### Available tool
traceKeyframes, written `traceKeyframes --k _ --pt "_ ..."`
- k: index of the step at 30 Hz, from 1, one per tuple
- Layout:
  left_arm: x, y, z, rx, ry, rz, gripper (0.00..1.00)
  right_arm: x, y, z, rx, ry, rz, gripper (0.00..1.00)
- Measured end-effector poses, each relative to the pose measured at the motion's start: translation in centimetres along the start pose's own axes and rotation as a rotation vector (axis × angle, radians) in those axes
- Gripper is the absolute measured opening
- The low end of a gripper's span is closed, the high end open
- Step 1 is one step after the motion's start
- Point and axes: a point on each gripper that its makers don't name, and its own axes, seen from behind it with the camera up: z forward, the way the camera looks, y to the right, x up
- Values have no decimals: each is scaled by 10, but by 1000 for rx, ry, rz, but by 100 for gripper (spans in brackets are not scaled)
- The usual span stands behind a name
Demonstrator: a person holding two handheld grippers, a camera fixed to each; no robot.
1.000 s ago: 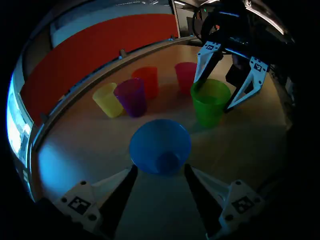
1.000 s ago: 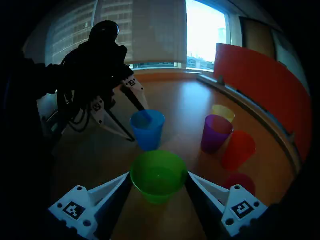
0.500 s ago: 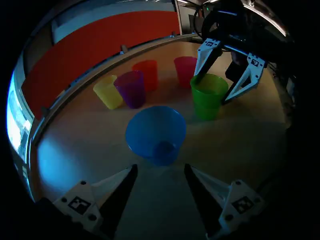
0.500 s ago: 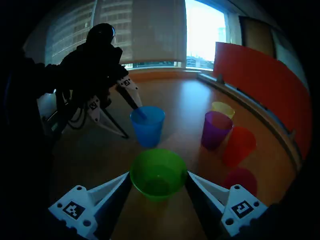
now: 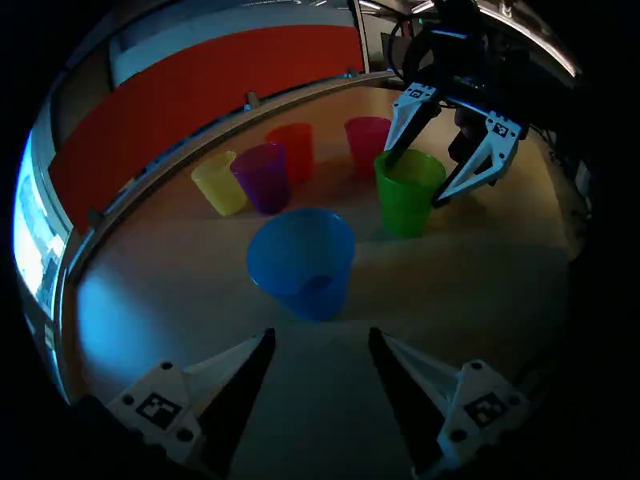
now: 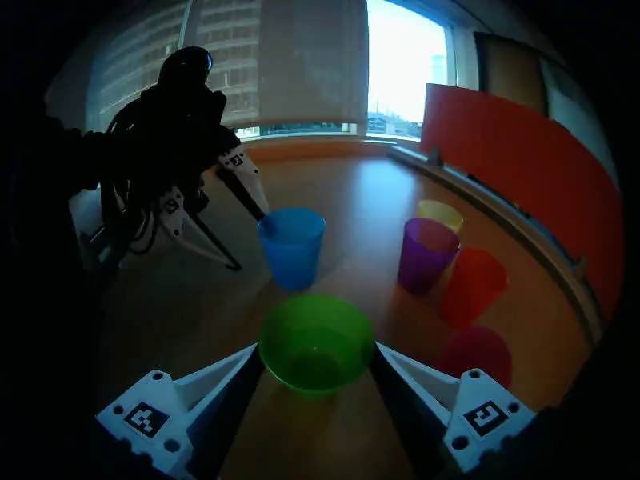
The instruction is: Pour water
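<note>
Carrying the green cup [image 6: 317,364] over to the blue cup [image 6: 292,248] is looking like the step in hand. The right gripper [image 6: 317,349] is clamping the green cup, both jaws pressing on its sides just under the rim. The blue cup is standing upright on the table [image 5: 480,264], just ahead of the left gripper [image 5: 320,332], whose jaws are spreading wide and touching nothing.

Doing this well is probably meaning keeping the green cup level on the way, bringing its lip over the blue cup's mouth, then tipping slowly. Closing the left jaws on the blue cup first would be steadying it, since so light a cup is likely sliding at a nudge. The yellow cup [image 5: 218,182], purple cup [image 5: 262,176], orange cup [image 5: 292,148] and pink cup [image 5: 366,140] are standing near the table's far edge, away from the pour.

Dim light is hiding how much water the green cup is holding, what the dark patch in the blue cup's bottom is, and whether the green cup's base is resting on the table.
</note>
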Motion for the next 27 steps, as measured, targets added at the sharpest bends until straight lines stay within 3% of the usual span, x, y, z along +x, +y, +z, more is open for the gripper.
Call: traceKeyframes --k 13,27 --pt "-7 -3 -11 26 3 -17 86 -15 0 -5 -20 -25 9 93" --pt "-12 -8 -29 76 22 -51 86 -32 -2 -30 -68 -37 25 93"
